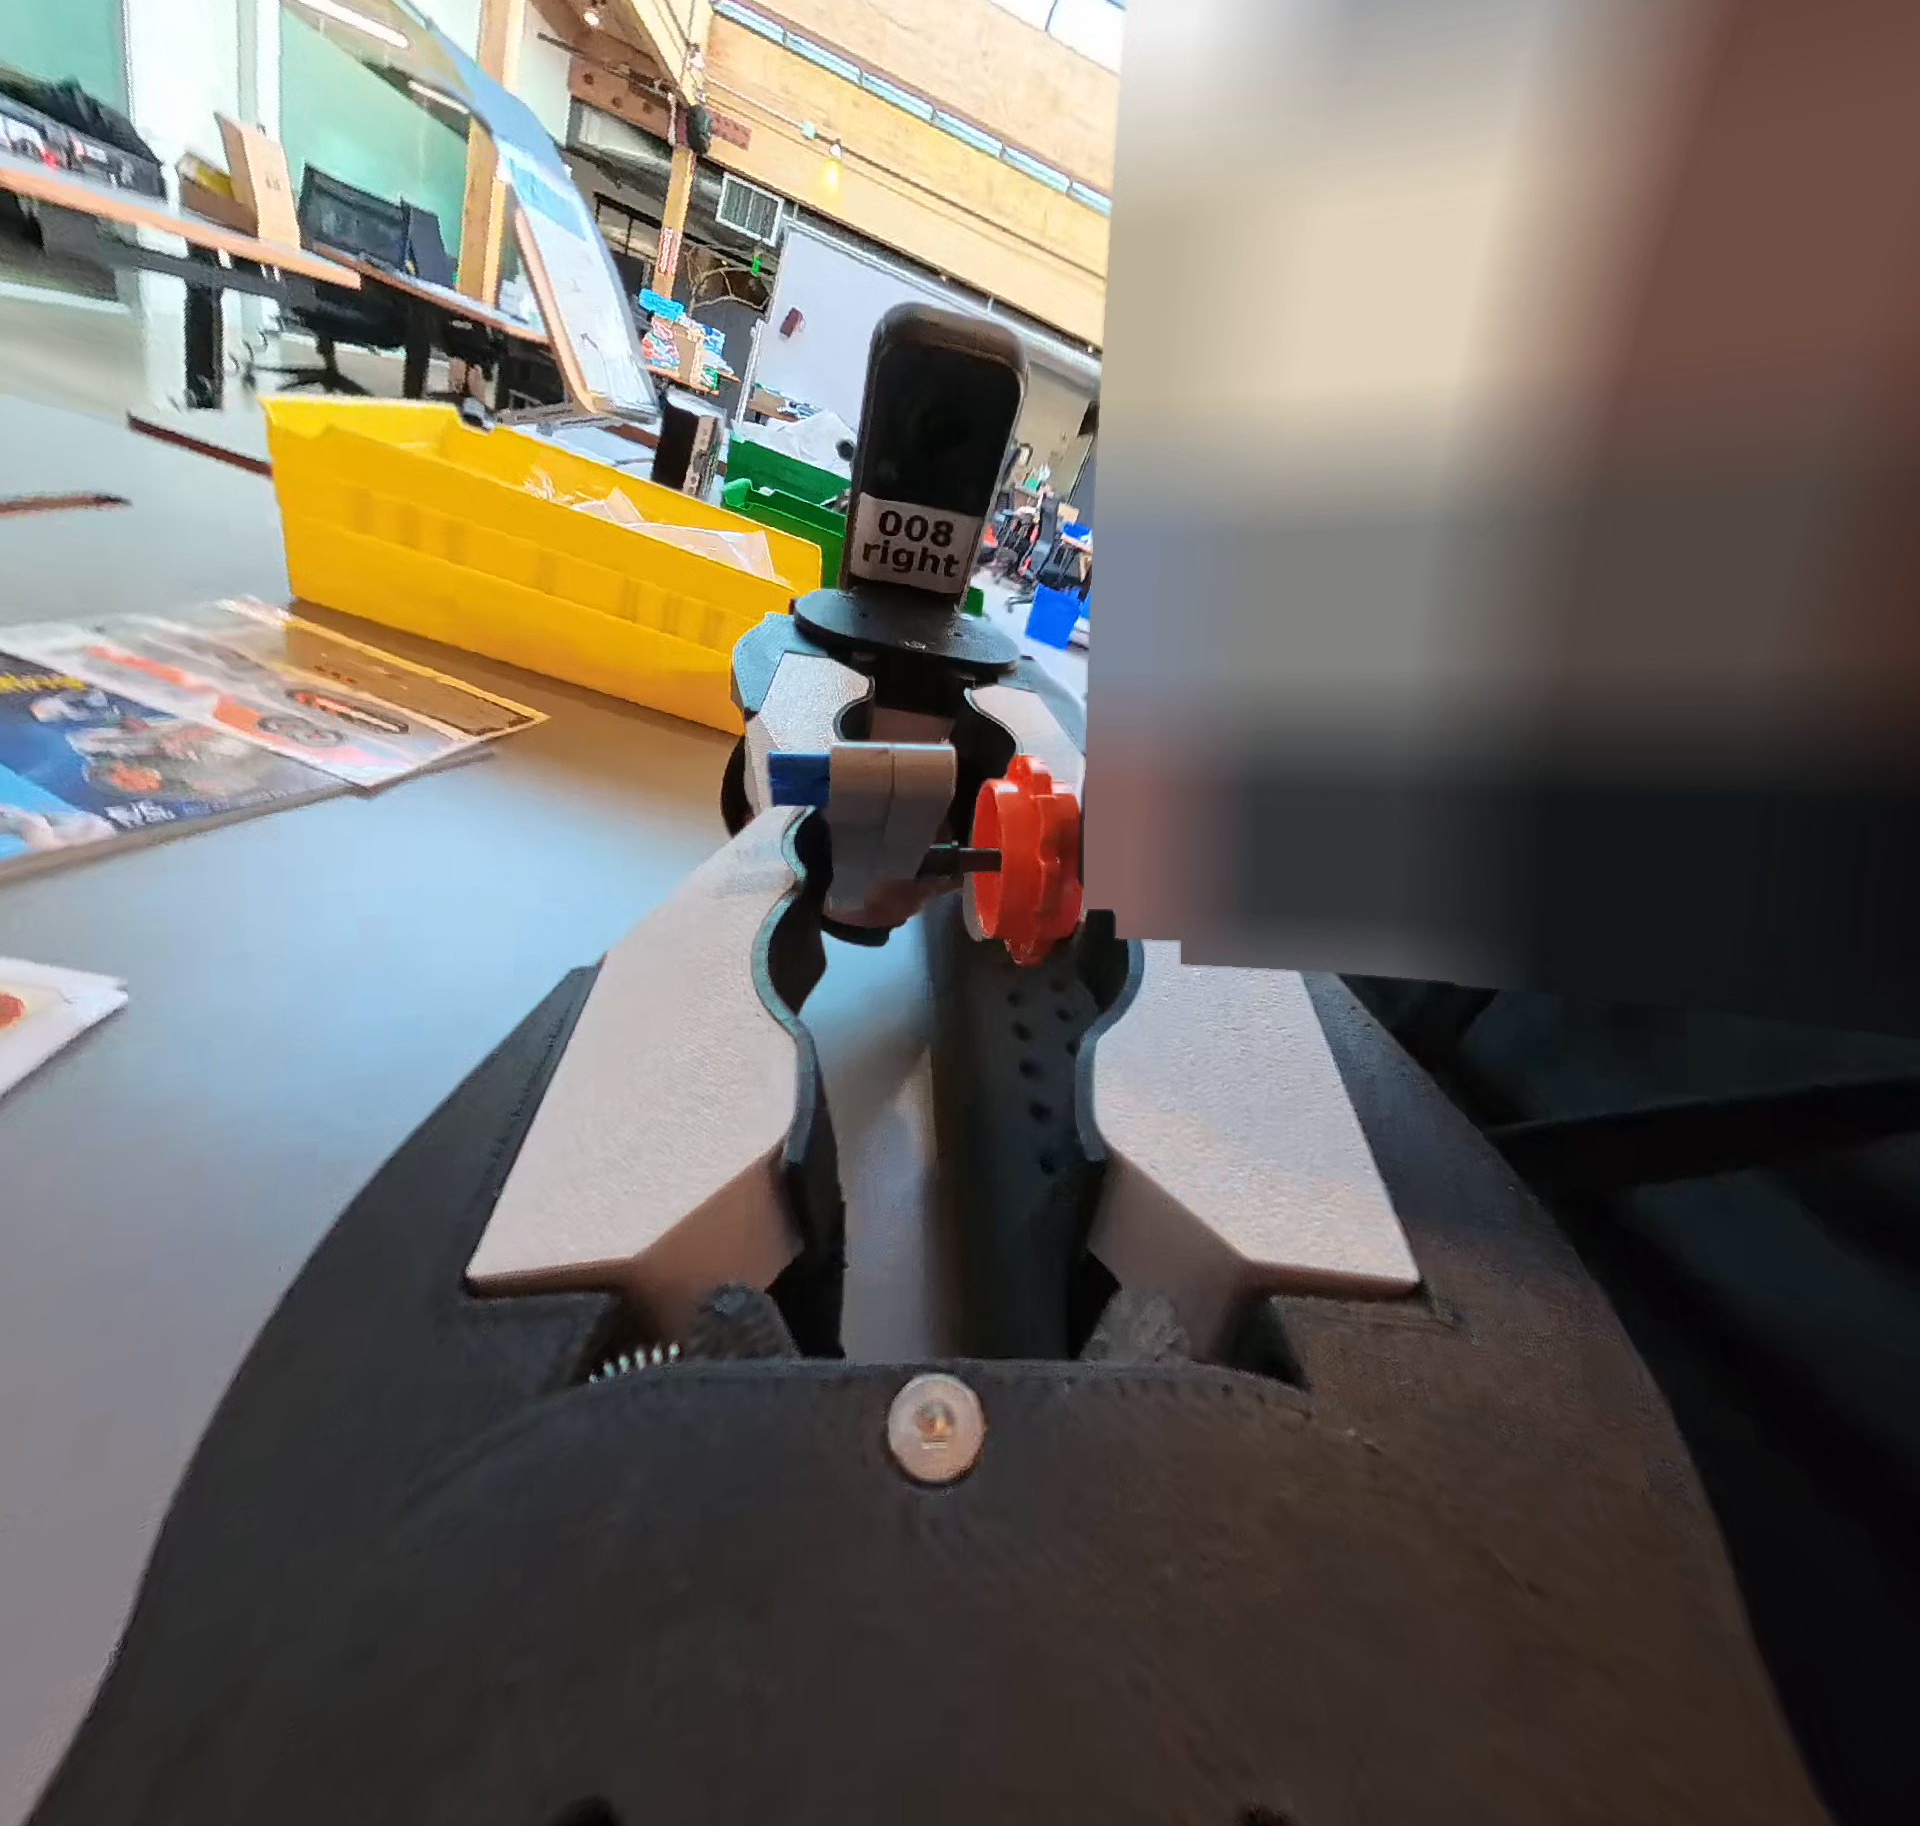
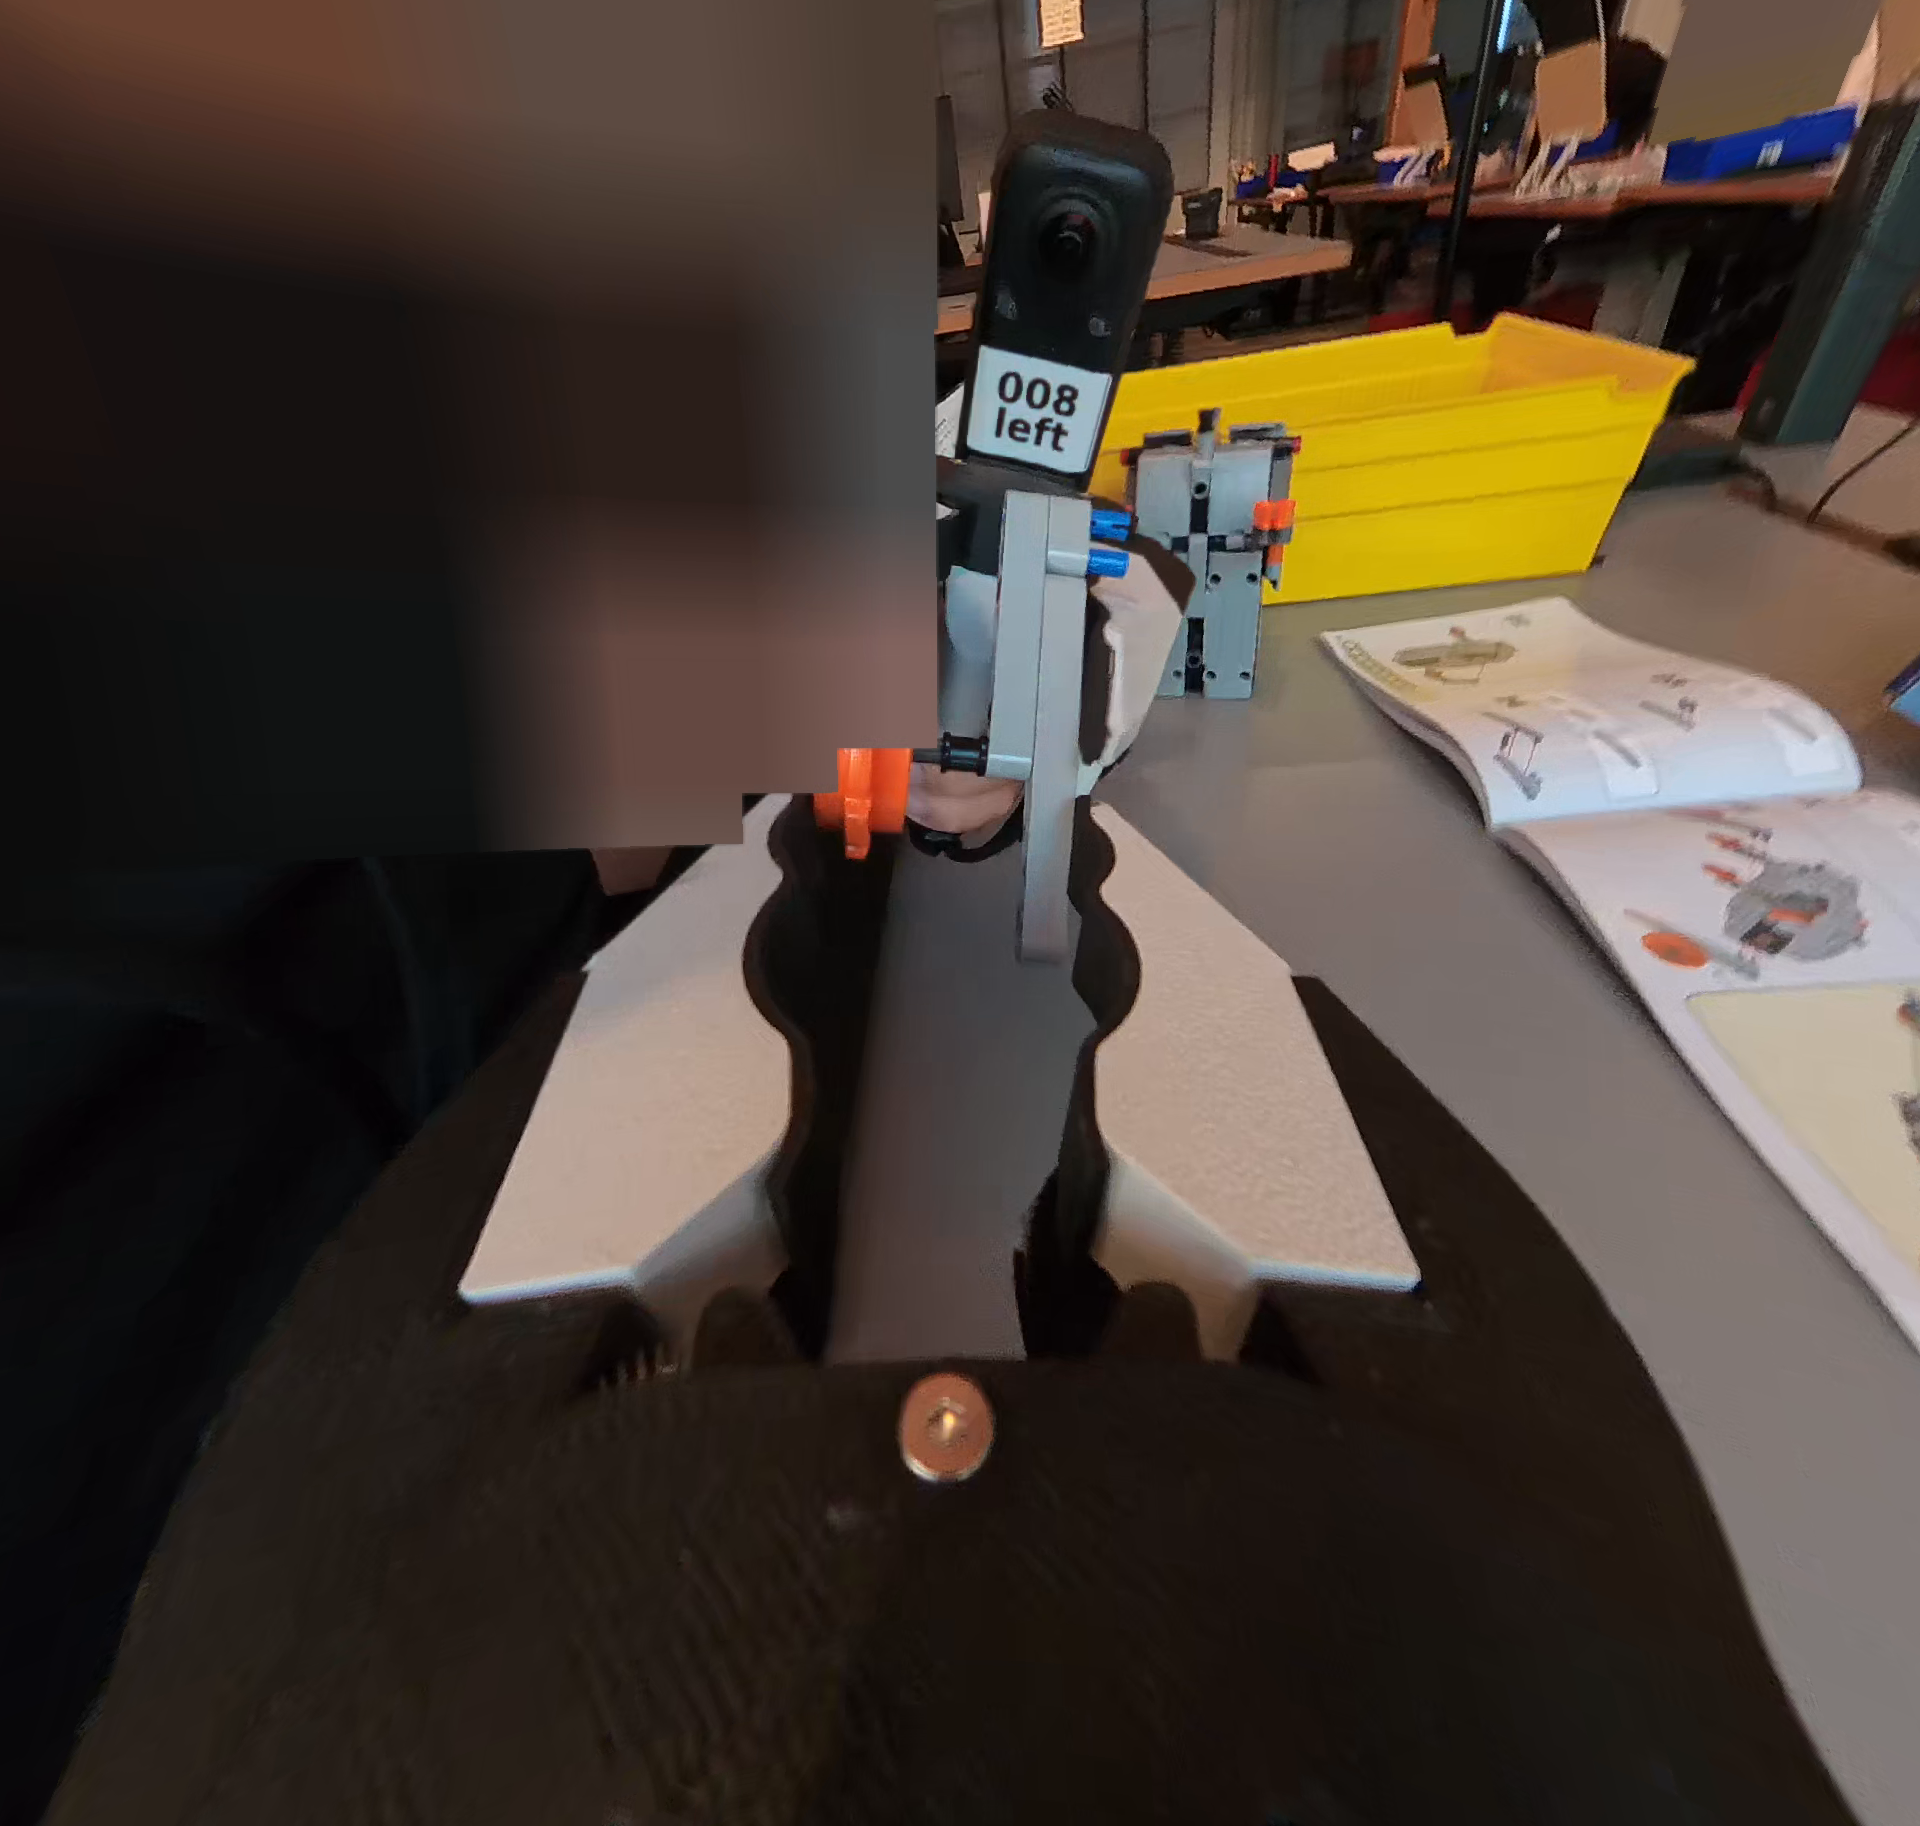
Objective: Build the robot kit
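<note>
The two grippers face each other over the grey table (image 1: 364, 997), with a grey brick assembly (image 1: 896, 789) in the air between them. It has blue pins (image 2: 1110, 540) on one side and a black axle with an orange gear (image 1: 1023, 857) on the other. In the right wrist view the left gripper's fingers (image 2: 1127, 654) closely flank the assembly (image 2: 1039, 696). My left gripper (image 1: 945, 893) has a dark perforated beam (image 1: 1023, 1070) along its right finger. The assembly's near end lies between the half-closed fingers of my right gripper (image 2: 940, 836), against the right finger (image 2: 1195, 1028).
A yellow bin (image 1: 499, 550) (image 2: 1455, 446) stands on the table behind. A small grey brick model (image 2: 1210, 571) stands in front of it. Open instruction booklets (image 1: 208, 716) (image 2: 1621, 727) lie flat. A green bin (image 1: 779, 498) is farther back. A person in dark clothing (image 1: 1662, 1257) is close by. My two grippers' fingertips are within a few centimetres of each other.
</note>
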